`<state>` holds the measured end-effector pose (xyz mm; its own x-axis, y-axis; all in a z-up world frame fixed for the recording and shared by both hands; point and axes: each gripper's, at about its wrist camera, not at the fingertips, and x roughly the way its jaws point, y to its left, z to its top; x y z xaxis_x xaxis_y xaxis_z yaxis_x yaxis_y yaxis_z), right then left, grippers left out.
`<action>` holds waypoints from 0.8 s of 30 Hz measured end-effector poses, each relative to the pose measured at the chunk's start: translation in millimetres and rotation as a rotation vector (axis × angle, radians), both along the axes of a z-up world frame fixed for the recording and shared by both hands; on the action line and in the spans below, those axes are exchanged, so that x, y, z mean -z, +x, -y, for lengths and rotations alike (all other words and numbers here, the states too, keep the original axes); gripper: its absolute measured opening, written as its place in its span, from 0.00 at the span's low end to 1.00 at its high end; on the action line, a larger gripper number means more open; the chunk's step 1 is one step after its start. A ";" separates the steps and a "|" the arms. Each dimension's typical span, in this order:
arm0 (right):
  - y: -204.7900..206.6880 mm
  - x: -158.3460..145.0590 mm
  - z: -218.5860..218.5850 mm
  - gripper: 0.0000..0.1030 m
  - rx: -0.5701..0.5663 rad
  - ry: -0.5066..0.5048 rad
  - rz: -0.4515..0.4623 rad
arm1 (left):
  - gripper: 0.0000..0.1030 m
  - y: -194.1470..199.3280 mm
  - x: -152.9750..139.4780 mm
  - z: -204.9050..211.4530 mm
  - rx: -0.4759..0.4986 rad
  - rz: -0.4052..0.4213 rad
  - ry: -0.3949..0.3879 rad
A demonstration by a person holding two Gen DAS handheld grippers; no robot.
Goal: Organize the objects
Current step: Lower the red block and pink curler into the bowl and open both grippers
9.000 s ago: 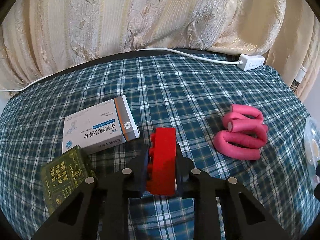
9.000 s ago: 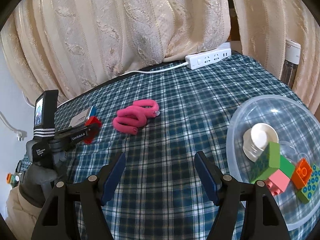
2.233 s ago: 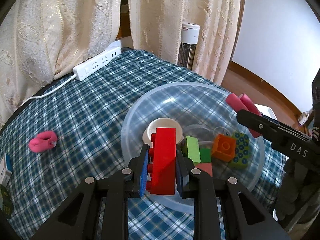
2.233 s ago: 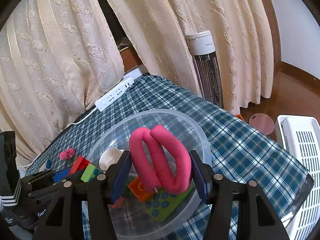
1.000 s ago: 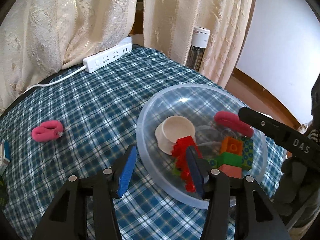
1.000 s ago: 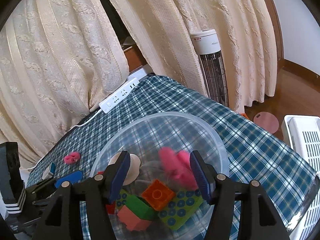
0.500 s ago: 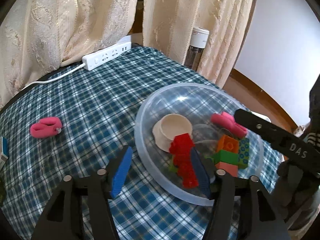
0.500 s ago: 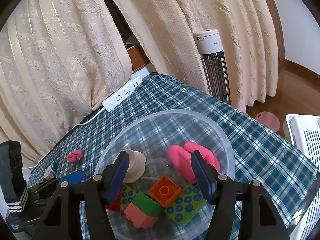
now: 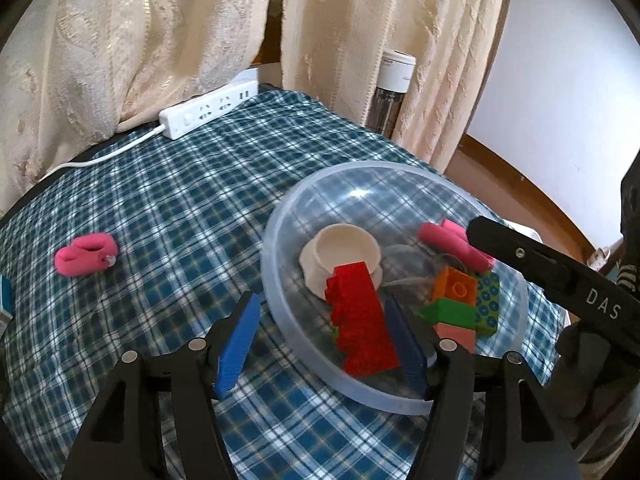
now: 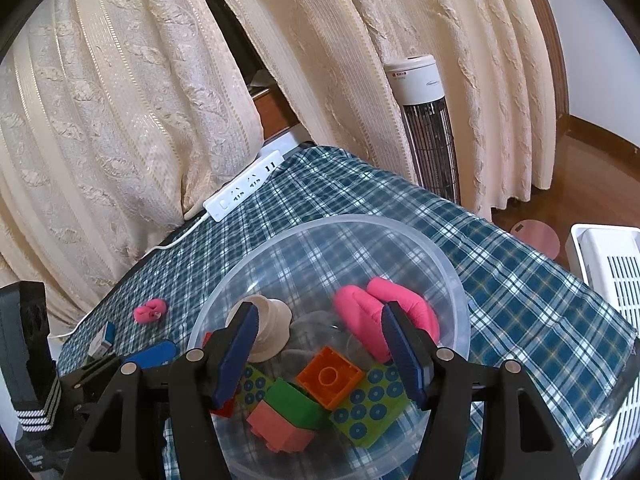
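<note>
A clear plastic bowl sits on the plaid table. In it lie a red brick, a pink foam roll, a cream cup, and orange, green and pink bricks. My left gripper is open and empty over the bowl's near rim. My right gripper is open and empty above the bowl. A second pink foam roll lies on the cloth to the left.
A white power strip and its cable lie at the table's back edge by the curtains. A tower fan stands behind the table. A white basket stands on the floor at the right. A small box lies left.
The left gripper let go of the red brick and the right let go of the pink foam roll; both now lie in the bowl. Both grippers have opened and drawn back slightly.
</note>
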<state>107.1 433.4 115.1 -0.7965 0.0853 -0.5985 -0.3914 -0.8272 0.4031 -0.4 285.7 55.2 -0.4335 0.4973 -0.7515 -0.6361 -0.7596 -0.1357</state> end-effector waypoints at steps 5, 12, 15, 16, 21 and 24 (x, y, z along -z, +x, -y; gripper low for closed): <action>-0.9 -1.5 3.1 0.65 -0.007 0.002 -0.003 | 0.66 -2.3 0.7 11.0 -0.028 0.000 -0.005; -2.2 -5.3 9.4 0.65 -0.018 0.007 -0.007 | 0.66 -4.3 1.5 15.7 -0.041 -0.005 -0.002; -1.7 -6.9 11.9 0.65 -0.020 0.008 -0.009 | 0.70 -4.3 1.9 14.1 -0.043 -0.023 0.000; -1.6 -7.0 12.8 0.65 -0.021 0.008 -0.008 | 0.71 -4.5 2.2 14.1 -0.044 -0.030 0.001; -0.9 -8.6 18.8 0.65 -0.031 0.011 -0.006 | 0.71 -9.2 1.2 18.1 -0.063 -0.016 -0.001; 0.0 -11.2 23.2 0.65 -0.039 0.016 -0.010 | 0.71 -6.3 0.3 20.4 -0.056 -0.012 -0.002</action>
